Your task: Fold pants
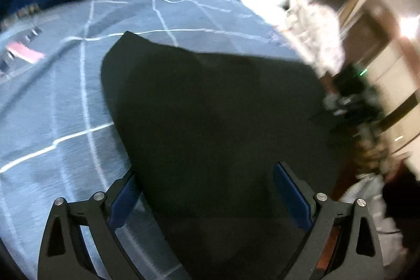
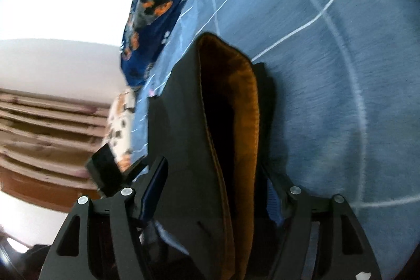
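The left tool [image 1: 207,190] is wide open, with the black pants [image 1: 210,106] lying between its fingers on the blue bedsheet [image 1: 65,96]. The right tool [image 2: 215,183] is also spread, and the pants' brown-lined opening [image 2: 236,101] stands between its fingers; whether they press the cloth cannot be told. A dark patterned blanket [image 2: 157,4] lies behind. The room at the edges is blurred.

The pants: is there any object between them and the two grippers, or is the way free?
Nothing visible stands between. The black pants already lie between the open fingers of the left gripper, and the right gripper likewise straddles their orange-lined opening on the blue bedsheet.
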The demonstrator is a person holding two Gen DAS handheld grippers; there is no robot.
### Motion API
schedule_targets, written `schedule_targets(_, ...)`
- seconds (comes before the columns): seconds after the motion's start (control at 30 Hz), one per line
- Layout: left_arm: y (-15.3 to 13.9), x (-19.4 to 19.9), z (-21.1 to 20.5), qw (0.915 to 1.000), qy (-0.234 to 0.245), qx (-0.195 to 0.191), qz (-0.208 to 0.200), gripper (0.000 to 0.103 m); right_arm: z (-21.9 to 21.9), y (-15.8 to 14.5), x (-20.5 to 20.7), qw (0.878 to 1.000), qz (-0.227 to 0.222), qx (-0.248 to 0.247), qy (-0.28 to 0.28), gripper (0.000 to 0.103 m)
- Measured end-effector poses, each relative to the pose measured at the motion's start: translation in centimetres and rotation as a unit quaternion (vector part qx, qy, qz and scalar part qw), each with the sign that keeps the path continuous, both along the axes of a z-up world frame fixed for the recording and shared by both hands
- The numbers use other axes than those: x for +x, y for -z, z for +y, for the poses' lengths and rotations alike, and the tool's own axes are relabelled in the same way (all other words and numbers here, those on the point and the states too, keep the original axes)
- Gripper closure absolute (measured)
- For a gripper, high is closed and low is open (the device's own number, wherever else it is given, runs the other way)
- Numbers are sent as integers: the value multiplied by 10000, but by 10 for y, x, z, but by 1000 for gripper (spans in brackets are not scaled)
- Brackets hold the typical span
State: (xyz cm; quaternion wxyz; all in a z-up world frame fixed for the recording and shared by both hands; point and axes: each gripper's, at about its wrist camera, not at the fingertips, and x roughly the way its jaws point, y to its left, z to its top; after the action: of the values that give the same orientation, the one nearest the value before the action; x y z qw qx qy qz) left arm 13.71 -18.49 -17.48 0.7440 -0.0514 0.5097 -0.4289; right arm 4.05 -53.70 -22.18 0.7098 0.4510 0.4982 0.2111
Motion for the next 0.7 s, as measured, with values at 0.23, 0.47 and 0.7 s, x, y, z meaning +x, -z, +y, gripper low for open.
schedule_targets(0.23, 5, 15, 6, 9959, -331, -699, 461, 10, 13, -4, 3, 9995, -147, -265, -44, 33)
schedule_targets(0.47, 5, 10, 0, 9982, -527, -258, 158, 74, 20, -2, -11, 9975, -37, -537, 459, 72)
schedule_targets(0.7, -21, 17, 31, 9948, -787, -634, 109, 79, 39, -27, -14, 9963, -321, 267, 755, 75)
